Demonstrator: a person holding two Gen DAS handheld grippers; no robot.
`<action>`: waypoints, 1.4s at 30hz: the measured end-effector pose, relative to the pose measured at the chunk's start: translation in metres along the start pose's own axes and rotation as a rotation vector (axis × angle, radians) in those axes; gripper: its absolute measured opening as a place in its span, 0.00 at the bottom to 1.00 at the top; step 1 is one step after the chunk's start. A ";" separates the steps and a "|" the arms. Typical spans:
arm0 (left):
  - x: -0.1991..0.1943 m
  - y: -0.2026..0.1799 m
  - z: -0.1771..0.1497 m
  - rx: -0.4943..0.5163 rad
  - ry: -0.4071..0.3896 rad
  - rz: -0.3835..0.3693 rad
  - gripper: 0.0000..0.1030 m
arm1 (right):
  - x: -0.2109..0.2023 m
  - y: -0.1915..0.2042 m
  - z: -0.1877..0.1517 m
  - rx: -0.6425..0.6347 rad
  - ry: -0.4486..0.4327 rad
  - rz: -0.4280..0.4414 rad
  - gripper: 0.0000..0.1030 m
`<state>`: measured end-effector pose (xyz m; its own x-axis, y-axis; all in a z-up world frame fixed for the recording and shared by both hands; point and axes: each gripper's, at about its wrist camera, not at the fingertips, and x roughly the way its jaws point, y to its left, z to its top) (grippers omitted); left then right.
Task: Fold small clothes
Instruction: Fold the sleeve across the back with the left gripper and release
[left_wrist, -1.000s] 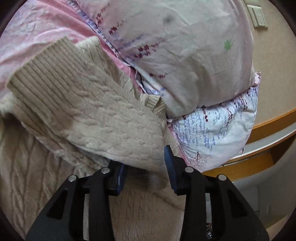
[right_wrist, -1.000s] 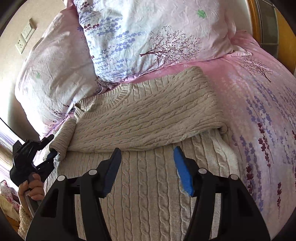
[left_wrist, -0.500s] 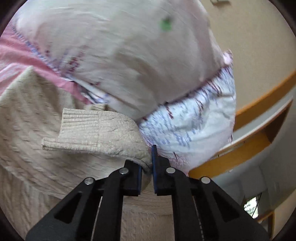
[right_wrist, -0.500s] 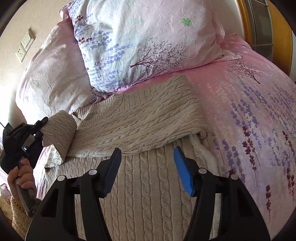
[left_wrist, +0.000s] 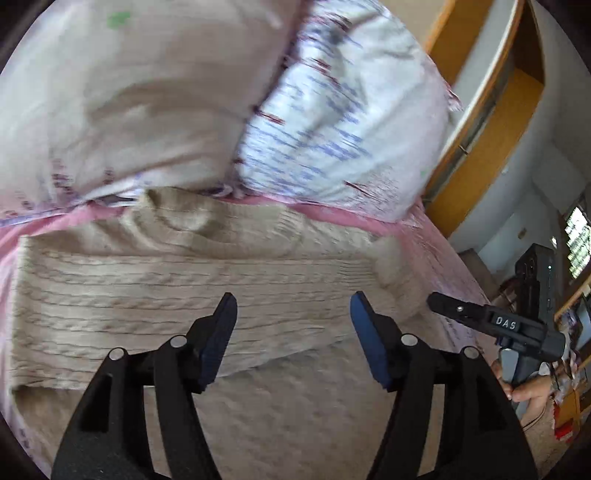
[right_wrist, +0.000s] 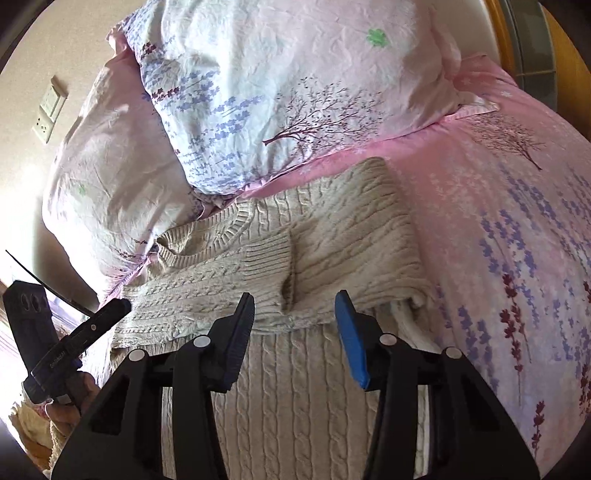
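Left wrist view: left tool (left_wrist: 291, 314) just opened wide, released, nothing between blue pads, hung above beige cable-knit sweater (left_wrist: 155, 295) spread on pink bed (left_wrist: 436, 236) near its head edge, below two pillows (left_wrist: 332, 122).

Right wrist view: right tool (right_wrist: 295, 314) narrowing, ungripped, empty, above sleeve (right_wrist: 236, 280) folded across sweater's chest.

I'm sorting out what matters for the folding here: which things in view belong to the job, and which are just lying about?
Part of the job:
- beige cable-knit sweater, one sleeve laid across its chest
- left gripper, open, empty
- right gripper, open, empty

Just lying about:
- two floral pillows
- pink floral bedsheet
- wall switch
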<state>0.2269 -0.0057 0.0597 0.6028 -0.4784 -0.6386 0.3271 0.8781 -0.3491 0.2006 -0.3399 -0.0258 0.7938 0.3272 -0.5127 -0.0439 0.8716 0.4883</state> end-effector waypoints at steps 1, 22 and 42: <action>-0.010 0.019 0.001 -0.026 -0.013 0.057 0.62 | 0.007 0.000 0.004 0.004 0.013 -0.002 0.43; -0.049 0.161 -0.035 -0.296 0.057 0.310 0.47 | 0.006 0.062 0.018 -0.268 -0.250 -0.083 0.08; -0.105 0.140 -0.074 -0.263 -0.003 0.112 0.54 | -0.043 -0.039 -0.023 -0.011 -0.028 -0.015 0.37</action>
<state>0.1560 0.1673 0.0270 0.6266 -0.3784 -0.6813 0.0590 0.8948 -0.4426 0.1541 -0.3799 -0.0385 0.8109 0.3042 -0.4999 -0.0387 0.8803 0.4729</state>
